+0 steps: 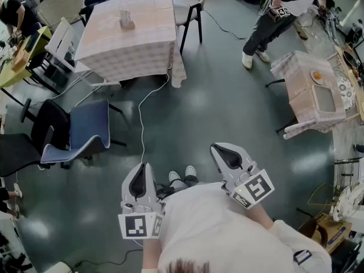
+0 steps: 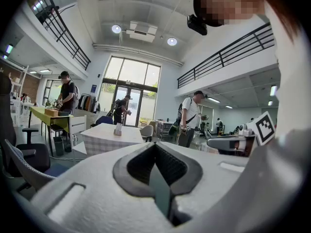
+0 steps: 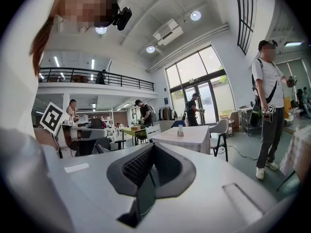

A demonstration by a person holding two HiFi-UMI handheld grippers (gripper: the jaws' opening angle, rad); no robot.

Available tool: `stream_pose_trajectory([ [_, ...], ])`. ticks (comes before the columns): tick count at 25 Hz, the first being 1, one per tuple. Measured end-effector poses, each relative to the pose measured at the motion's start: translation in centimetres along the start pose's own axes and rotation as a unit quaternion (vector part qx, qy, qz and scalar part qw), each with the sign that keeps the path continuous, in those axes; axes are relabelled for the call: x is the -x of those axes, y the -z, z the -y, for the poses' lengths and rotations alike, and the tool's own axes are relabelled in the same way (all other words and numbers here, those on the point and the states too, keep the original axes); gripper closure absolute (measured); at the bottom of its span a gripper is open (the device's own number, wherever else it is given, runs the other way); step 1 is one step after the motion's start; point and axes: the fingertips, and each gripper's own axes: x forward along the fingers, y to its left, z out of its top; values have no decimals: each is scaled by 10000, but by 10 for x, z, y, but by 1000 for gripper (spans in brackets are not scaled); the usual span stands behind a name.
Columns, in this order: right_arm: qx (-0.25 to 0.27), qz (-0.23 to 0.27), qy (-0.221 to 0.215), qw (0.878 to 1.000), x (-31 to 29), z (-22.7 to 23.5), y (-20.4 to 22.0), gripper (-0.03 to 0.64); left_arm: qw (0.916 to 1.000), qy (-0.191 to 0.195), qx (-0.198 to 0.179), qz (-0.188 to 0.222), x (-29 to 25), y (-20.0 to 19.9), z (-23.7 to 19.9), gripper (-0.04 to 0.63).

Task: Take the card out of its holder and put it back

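The card holder [image 1: 126, 20] stands with a pale card in it on a checked-cloth table [image 1: 153, 44] at the far side of the floor, well away from both grippers. It shows small in the left gripper view [image 2: 118, 129] and in the right gripper view [image 3: 180, 130]. My left gripper [image 1: 142, 166] and right gripper [image 1: 215, 147] are held close to the person's chest and point toward that table. Each has its jaws together with nothing between them [image 2: 154, 145] [image 3: 153, 146].
A blue chair [image 1: 85, 129] and a black chair [image 1: 23, 147] stand at the left. A grey chair [image 1: 190, 4] is beside the table, and a cable [image 1: 141, 118] runs across the floor. A person [image 1: 278, 10] stands far right, near a small covered table [image 1: 310, 95].
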Motion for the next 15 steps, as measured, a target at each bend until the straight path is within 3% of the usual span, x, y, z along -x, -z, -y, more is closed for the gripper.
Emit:
stream_pose_trajectory([
  [8, -34, -136, 62, 9999, 6, 26, 4, 620, 9997, -97, 161, -181, -19, 4, 3, 592],
  [15, -188, 71, -176, 9996, -17, 40, -5, 618, 9982, -406, 443, -80, -26, -3, -34, 592],
])
